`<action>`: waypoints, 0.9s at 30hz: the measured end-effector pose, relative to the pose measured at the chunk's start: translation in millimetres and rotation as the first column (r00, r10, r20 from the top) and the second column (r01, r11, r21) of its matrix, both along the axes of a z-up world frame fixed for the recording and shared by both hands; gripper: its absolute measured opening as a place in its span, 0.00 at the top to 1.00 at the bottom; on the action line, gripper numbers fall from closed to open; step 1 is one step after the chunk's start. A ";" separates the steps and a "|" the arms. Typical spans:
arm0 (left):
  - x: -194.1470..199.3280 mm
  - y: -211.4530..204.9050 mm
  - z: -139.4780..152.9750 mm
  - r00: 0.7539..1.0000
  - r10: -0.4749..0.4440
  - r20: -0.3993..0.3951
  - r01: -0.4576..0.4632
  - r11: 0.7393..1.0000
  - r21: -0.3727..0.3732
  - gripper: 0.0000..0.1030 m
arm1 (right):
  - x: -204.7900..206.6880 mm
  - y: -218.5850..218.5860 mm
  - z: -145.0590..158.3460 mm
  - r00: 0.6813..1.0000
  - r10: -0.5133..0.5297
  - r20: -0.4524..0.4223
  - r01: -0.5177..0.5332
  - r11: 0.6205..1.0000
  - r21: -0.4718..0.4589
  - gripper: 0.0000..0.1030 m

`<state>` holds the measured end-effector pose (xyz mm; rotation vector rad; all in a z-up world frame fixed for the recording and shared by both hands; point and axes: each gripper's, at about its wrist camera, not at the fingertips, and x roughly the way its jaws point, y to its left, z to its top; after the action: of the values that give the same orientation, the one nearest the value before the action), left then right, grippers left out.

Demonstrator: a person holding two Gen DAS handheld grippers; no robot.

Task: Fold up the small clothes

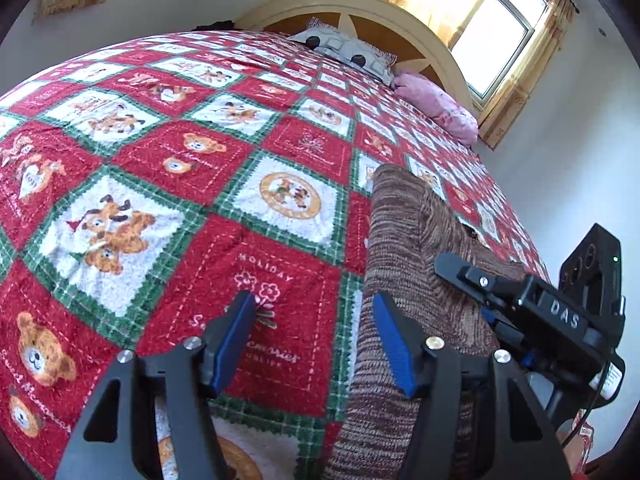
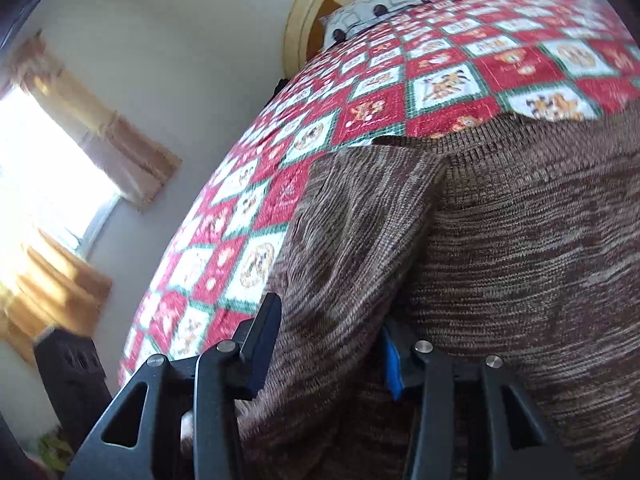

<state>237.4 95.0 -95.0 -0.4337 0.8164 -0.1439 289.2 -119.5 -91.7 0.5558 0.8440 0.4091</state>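
Brown marled knit garment (image 2: pixel 500 240): laid on the red patchwork quilt (image 1: pixel 160 160), 1 fold raised. Left gripper (image 1: pixel 314 344): jaws apart, nothing between. Right gripper (image 2: pixel 328 344): jaws straddle the fold; grip cannot be told. Risk judged: fold slipping, layers dragged askew.

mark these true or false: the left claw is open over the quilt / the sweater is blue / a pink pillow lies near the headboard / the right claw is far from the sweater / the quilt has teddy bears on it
1. The left claw is open over the quilt. True.
2. The sweater is blue. False: it is a brown knit.
3. A pink pillow lies near the headboard. True.
4. The right claw is far from the sweater. False: a fold of it lies between the fingers.
5. The quilt has teddy bears on it. True.
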 end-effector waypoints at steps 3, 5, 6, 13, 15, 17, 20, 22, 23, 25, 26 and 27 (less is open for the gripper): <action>-0.3 2.8 -1.2 1.000 -0.002 0.003 0.002 1.000 -0.016 0.34 | -0.4 11.8 -1.0 1.000 0.031 -0.002 -0.031 0.997 -0.069 0.87; -0.2 3.6 -1.3 1.000 -0.013 0.008 0.013 0.999 -0.037 0.30 | -3.1 16.0 0.0 0.999 0.033 0.013 -0.031 0.995 -0.099 0.88; 0.2 3.5 -1.2 1.000 -0.017 0.010 0.017 0.999 -0.042 0.28 | -3.8 17.1 1.6 0.999 0.031 0.016 -0.029 0.993 -0.112 0.88; 1.6 -8.5 6.7 0.999 -0.032 -0.004 0.032 0.999 0.027 0.27 | -14.9 32.6 37.8 0.989 0.098 0.113 -0.058 0.947 -0.315 0.90; 2.3 -13.3 10.5 0.999 -0.050 -0.004 0.050 0.999 0.015 0.27 | -20.8 30.4 50.6 0.981 0.131 0.140 -0.071 0.927 -0.367 0.90; 3.9 -24.2 16.6 0.997 -0.073 -0.005 0.073 0.997 -0.003 0.27 | -23.0 23.0 65.6 0.975 0.160 0.155 -0.086 0.913 -0.400 0.90; 7.2 -52.6 29.6 0.989 -0.144 0.009 0.144 0.989 0.011 0.27 | -29.9 4.0 84.0 0.968 0.186 0.169 -0.095 0.894 -0.439 0.90; 6.5 -78.5 40.6 0.977 -0.211 0.036 0.210 0.977 0.040 0.27 | -37.8 -14.3 99.2 0.962 0.201 0.187 -0.091 0.876 -0.474 0.90; 6.7 -88.3 43.9 0.971 -0.235 0.043 0.232 0.971 0.049 0.27 | -41.5 -23.9 105.8 0.960 0.205 0.192 -0.086 0.866 -0.493 0.90; 6.8 -114.9 48.6 0.954 -0.295 0.049 0.293 0.955 0.056 0.27 | -49.2 -46.8 115.4 0.960 0.200 0.196 -0.066 0.841 -0.537 0.90; 7.2 -125.1 48.4 0.947 -0.317 0.045 0.314 0.947 0.061 0.27 | -52.0 -58.1 117.5 0.961 0.198 0.193 -0.060 0.831 -0.554 0.90; 7.5 -137.7 47.1 0.939 -0.342 0.039 0.339 0.938 0.073 0.27 | -55.2 -71.0 116.5 0.963 0.193 0.187 -0.054 0.820 -0.570 0.90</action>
<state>244.9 -42.7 -47.9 -0.2222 0.8385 -0.4477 234.0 -190.5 24.8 -0.1015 0.7240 0.3162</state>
